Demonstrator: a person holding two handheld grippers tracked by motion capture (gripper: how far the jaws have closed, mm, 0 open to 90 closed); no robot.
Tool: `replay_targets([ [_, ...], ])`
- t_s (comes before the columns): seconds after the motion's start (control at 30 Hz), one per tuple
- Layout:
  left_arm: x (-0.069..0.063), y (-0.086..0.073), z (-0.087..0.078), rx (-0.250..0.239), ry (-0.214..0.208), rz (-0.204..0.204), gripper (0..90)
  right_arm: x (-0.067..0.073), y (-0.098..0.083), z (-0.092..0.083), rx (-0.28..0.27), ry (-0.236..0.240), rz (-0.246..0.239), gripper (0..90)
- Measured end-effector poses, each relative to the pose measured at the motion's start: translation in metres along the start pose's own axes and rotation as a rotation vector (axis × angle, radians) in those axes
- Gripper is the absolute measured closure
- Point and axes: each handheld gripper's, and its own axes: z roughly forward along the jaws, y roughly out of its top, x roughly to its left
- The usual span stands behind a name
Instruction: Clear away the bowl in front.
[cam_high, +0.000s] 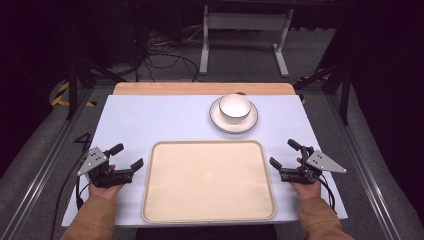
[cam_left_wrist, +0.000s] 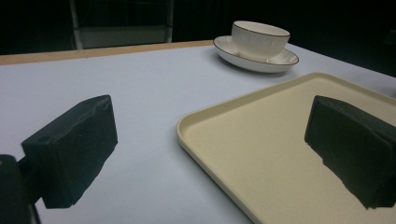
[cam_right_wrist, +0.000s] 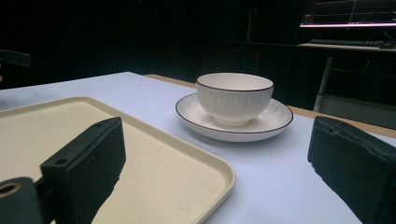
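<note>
A white bowl (cam_high: 234, 105) with a dark rim stands on a white saucer (cam_high: 233, 121) at the back of the white table, right of centre. A cream tray (cam_high: 208, 181) lies empty at the front centre. My left gripper (cam_high: 126, 156) rests open by the tray's left edge, nothing between its jaws. My right gripper (cam_high: 285, 154) rests open by the tray's right edge, also with nothing in it. In the left gripper view the bowl (cam_left_wrist: 259, 39) and tray (cam_left_wrist: 280, 154) lie ahead to the right. In the right gripper view the bowl (cam_right_wrist: 234, 98) on its saucer (cam_right_wrist: 275, 119) stands straight ahead beyond the tray's corner (cam_right_wrist: 219, 173).
The white table (cam_high: 155, 120) has a wooden strip (cam_high: 200, 88) along its far edge. Behind it stand a white frame (cam_high: 245, 30) and cables on the dark floor. Metal rails run down both sides of the table.
</note>
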Motion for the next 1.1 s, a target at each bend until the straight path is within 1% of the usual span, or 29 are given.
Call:
replay_targets([
  [0.1,-0.003,0.008,-0.001,-0.009,-0.008,0.005,3.4,0.000,0.000,0.000,-0.001,0.000,0.001,4.6],
  [0.17,-0.004,0.013,-0.001,-0.011,-0.020,0.000,3.6,-0.001,0.000,0.000,0.001,-0.002,0.003,4.6],
  [0.23,-0.005,0.020,-0.003,-0.011,-0.022,0.010,3.6,-0.001,0.000,0.000,0.001,-0.003,0.010,4.6],
  [0.27,-0.005,0.022,-0.003,-0.018,-0.026,0.004,3.6,-0.001,0.000,0.000,0.000,-0.002,0.014,4.6],
  [0.33,-0.004,0.029,-0.005,-0.026,-0.034,0.001,3.6,-0.001,-0.001,0.001,-0.001,-0.001,0.013,4.6],
  [0.43,-0.004,0.036,-0.008,-0.037,-0.035,0.000,3.8,-0.002,-0.001,0.001,0.001,-0.001,0.016,4.6],
  [0.57,-0.004,0.047,-0.012,-0.045,-0.047,0.011,4.0,-0.002,-0.001,0.001,0.005,-0.004,0.021,4.6],
  [0.7,-0.004,0.053,-0.014,-0.050,-0.048,0.015,4.0,-0.002,-0.001,0.001,0.002,-0.002,0.029,4.6],
  [0.8,-0.004,0.059,-0.017,-0.058,-0.052,0.010,3.9,-0.002,-0.001,0.001,0.004,-0.003,0.029,4.6],
  [0.9,-0.006,0.064,-0.018,-0.070,-0.048,0.018,4.0,-0.002,-0.001,0.001,0.005,-0.003,0.029,4.6],
  [0.93,-0.007,0.065,-0.018,-0.076,-0.042,0.012,4.1,-0.003,-0.001,0.001,0.005,-0.004,0.030,4.6],
  [0.97,-0.007,0.067,-0.018,-0.075,-0.042,0.008,5.5,-0.003,-0.001,0.001,0.006,-0.006,0.030,4.6],
  [1.0,-0.009,0.068,-0.018,-0.072,-0.032,0.005,5.5,-0.003,-0.001,0.001,0.006,-0.006,0.030,4.6],
  [1.03,-0.010,0.071,-0.016,-0.066,-0.031,-0.002,6.3,-0.003,-0.001,0.001,0.006,-0.006,0.030,4.6],
  [1.1,-0.012,0.074,-0.013,-0.068,-0.036,-0.001,7.2,-0.002,-0.001,0.001,0.005,-0.005,0.029,4.6],
])
